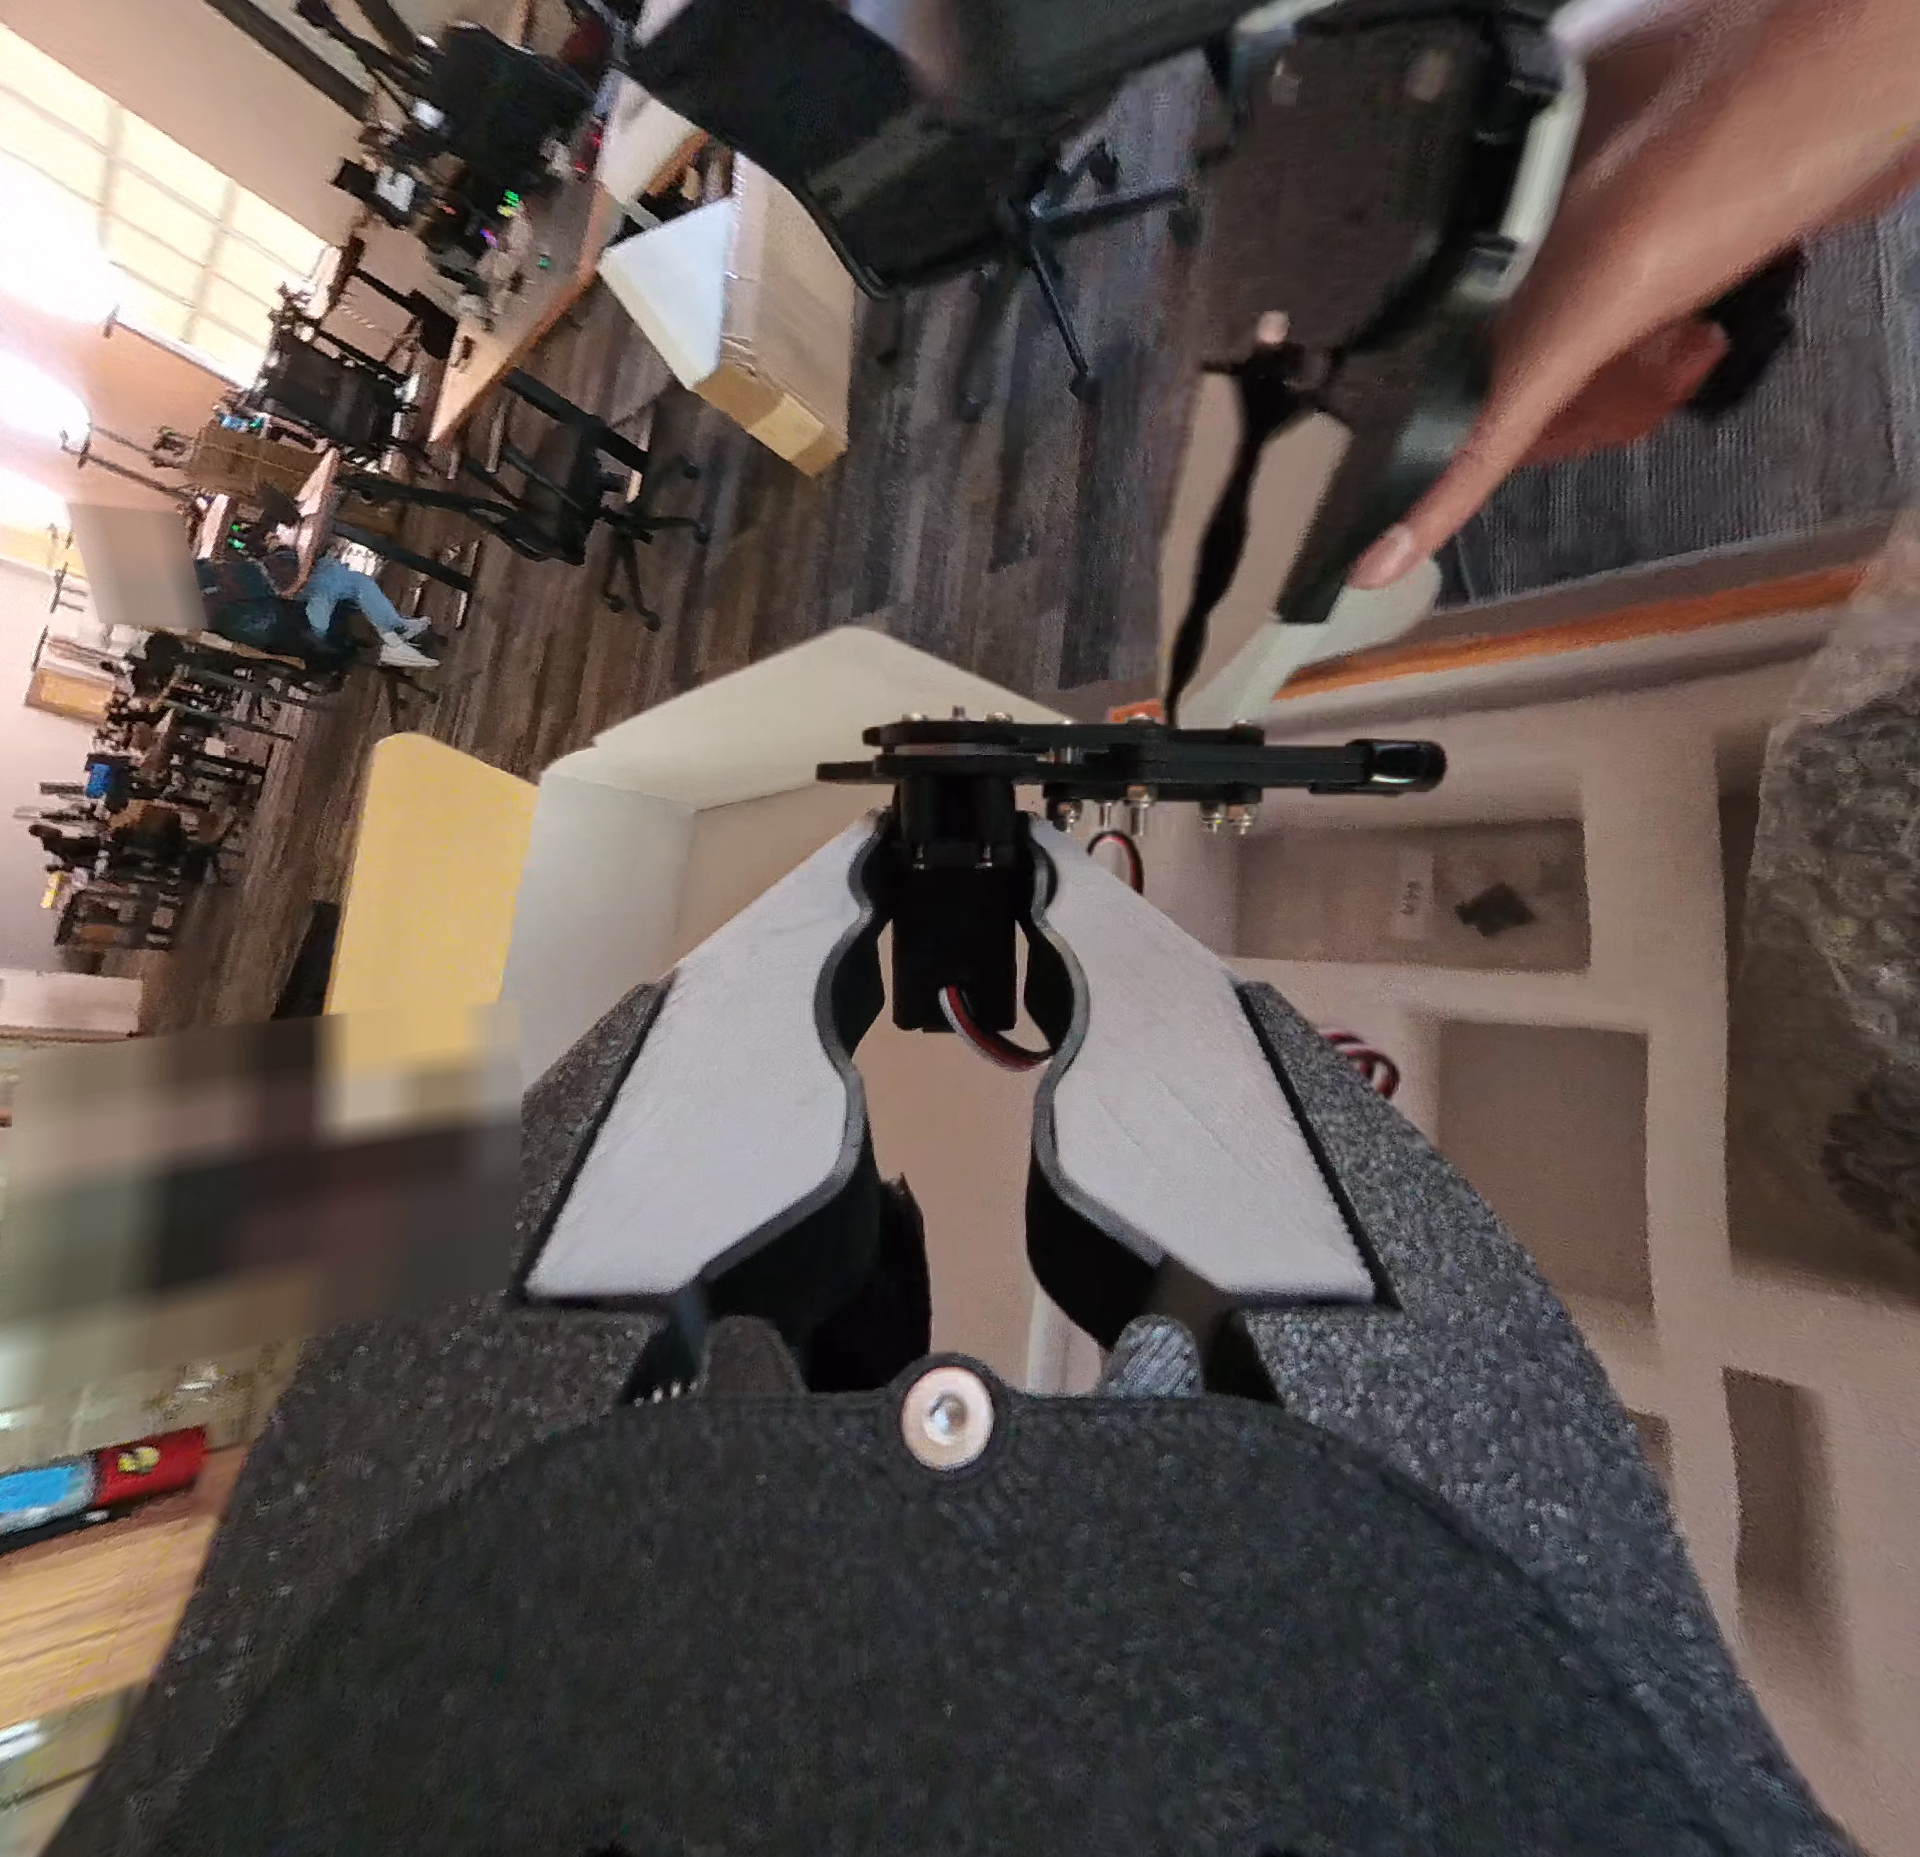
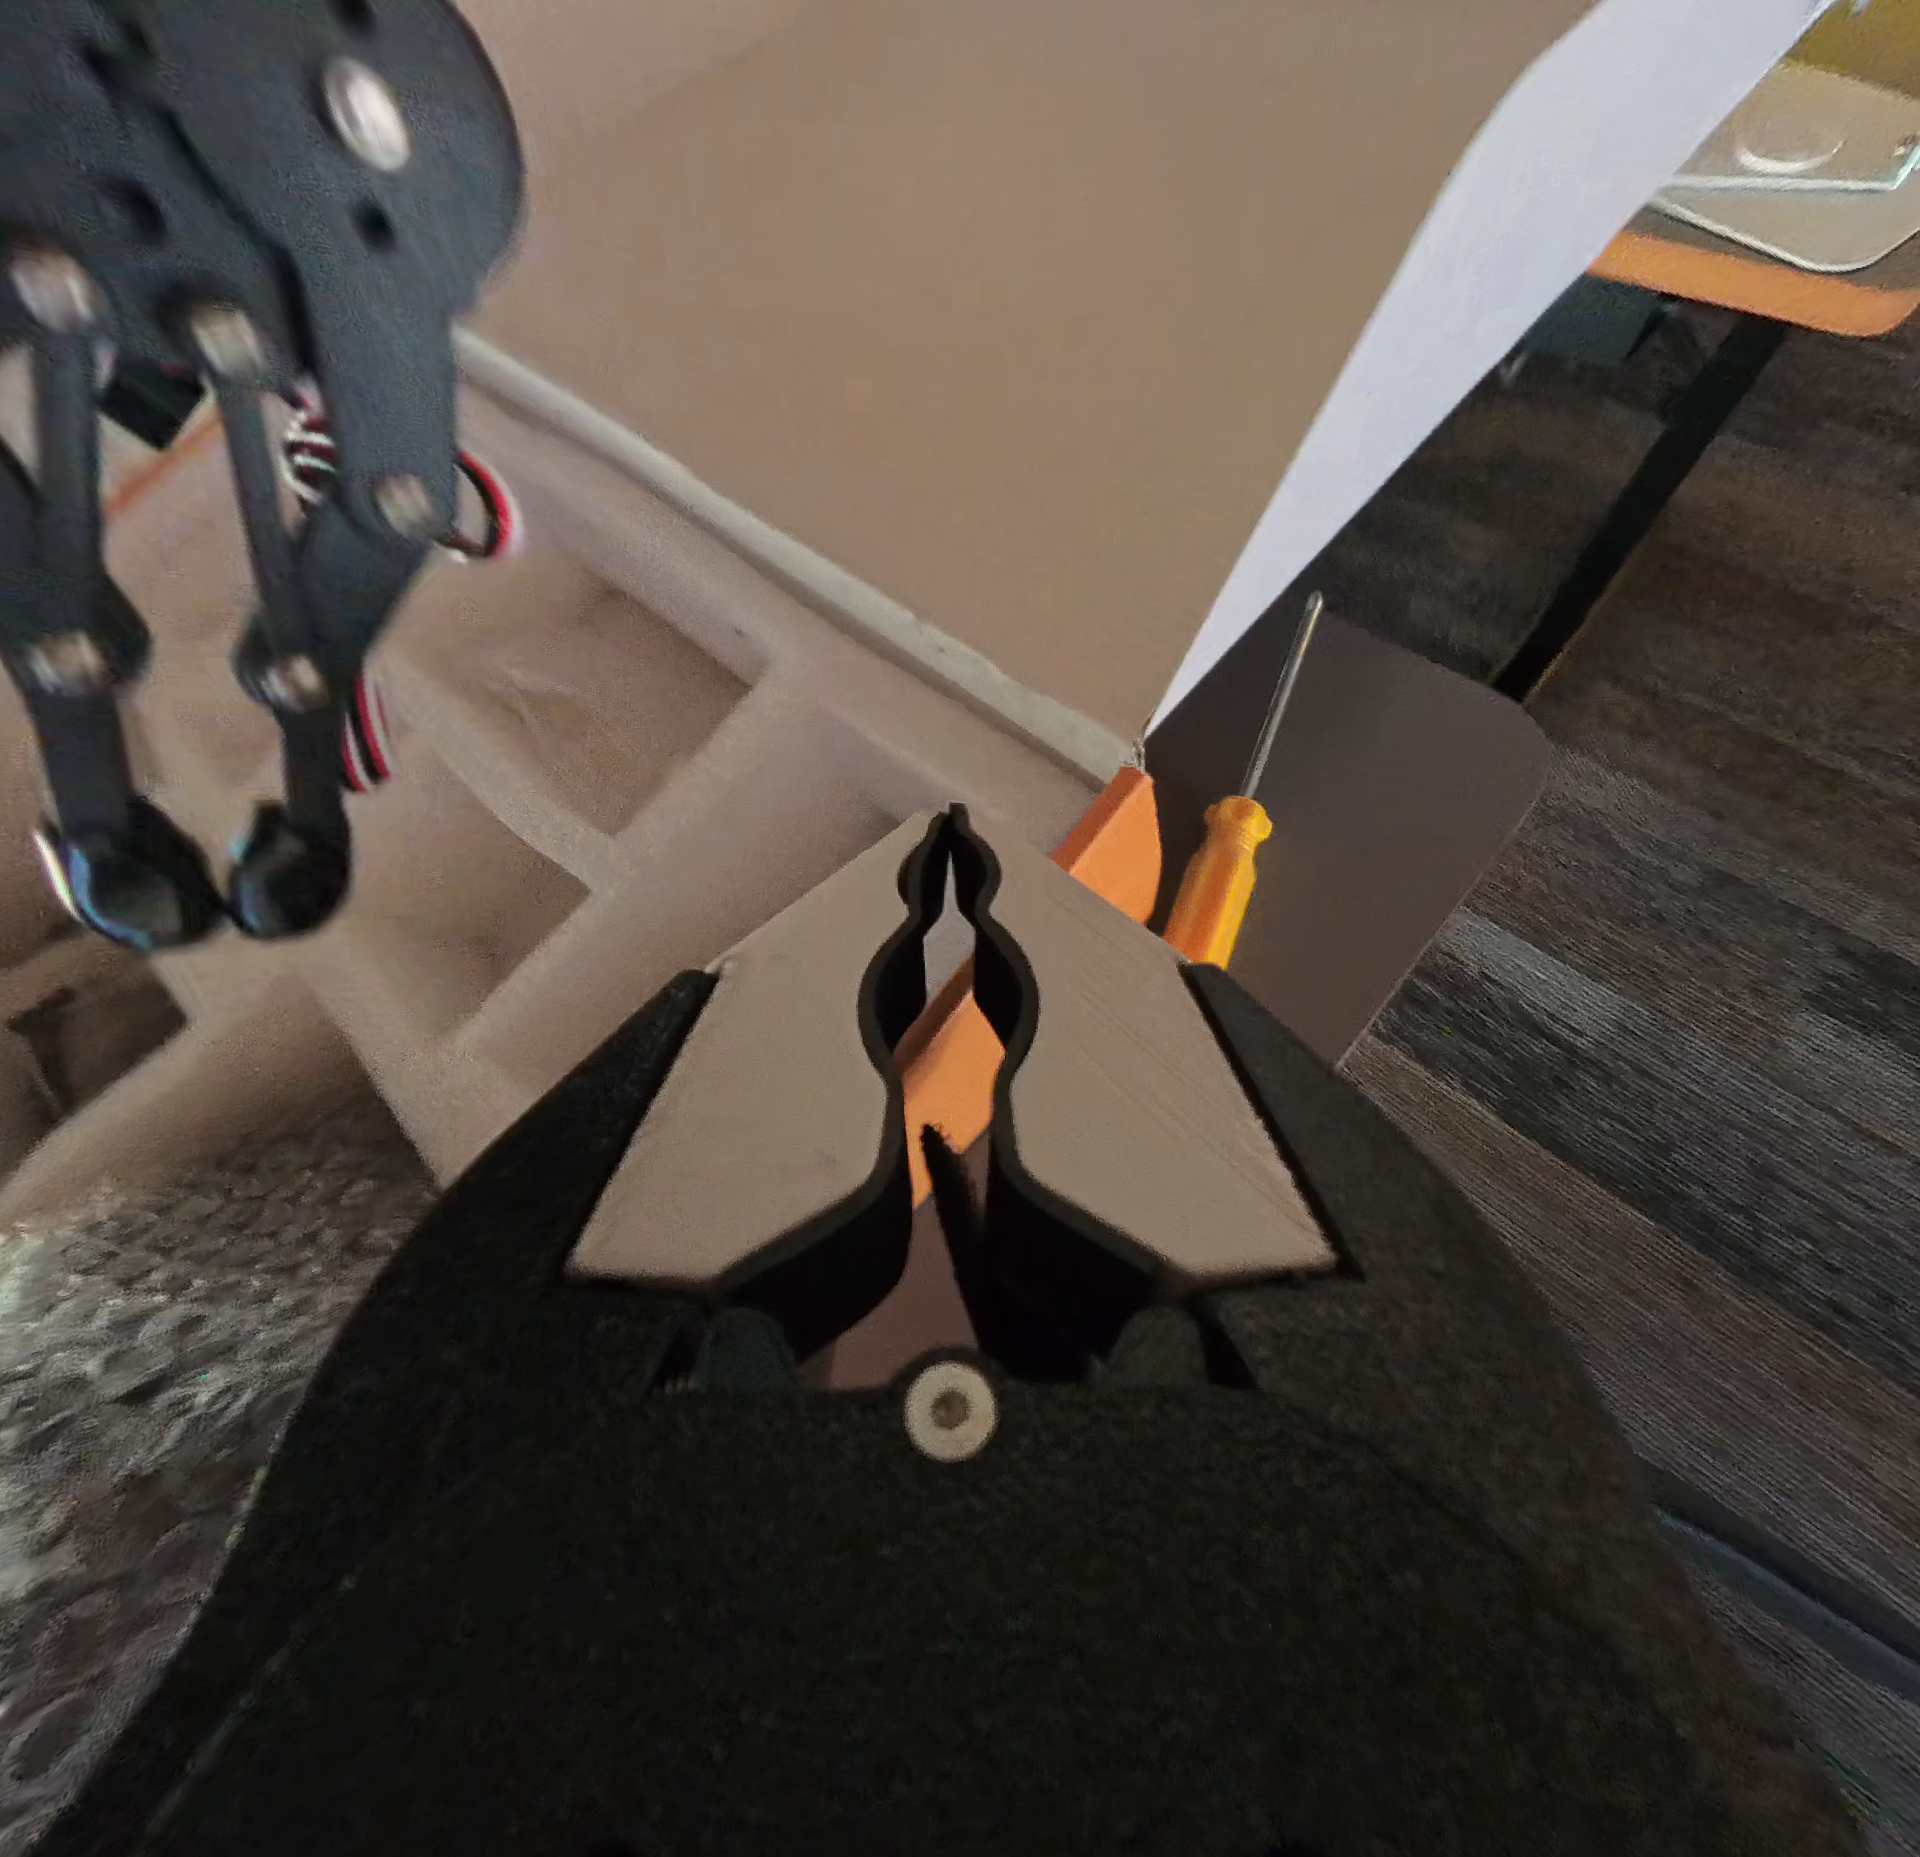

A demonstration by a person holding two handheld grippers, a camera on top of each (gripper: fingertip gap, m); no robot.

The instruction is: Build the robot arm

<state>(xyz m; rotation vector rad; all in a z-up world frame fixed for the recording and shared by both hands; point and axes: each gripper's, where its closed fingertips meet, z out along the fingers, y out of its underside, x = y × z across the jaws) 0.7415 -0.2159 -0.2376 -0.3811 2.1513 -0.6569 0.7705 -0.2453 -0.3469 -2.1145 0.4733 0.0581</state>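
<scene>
1. Left gripper: jaws closed onto the black servo block of a small black robot claw assembly; white-faced fingers pinching that block near their tips, gap wider further back.
2. Claw assembly held clear above the white foam tray, plates edge-on to the left wrist camera, screws and nuts along the underside, red, white and black servo wires looping out below the block.
3. Same assembly in the right wrist view at upper left: flat black plates, linkage arms, two rounded claw tips close together at the bottom, all motion-blurred.
4. Right gripper: jaws fully closed, tips touching, nothing between them; only the wavy inner cut-outs leaving small gaps.
5. Right gripper also visible far off in the left wrist view, with a person's hand on it, blurred.
6. Just beyond the right gripper's tips: orange corner of the table; yellow-handled screwdriver leaning just beside that corner against a dark panel.
7. Foam tray's recessed compartments lying below and left of the right gripper, near the table's edge.
8. Crinkled clear plastic bag at the tray's right side.
</scene>
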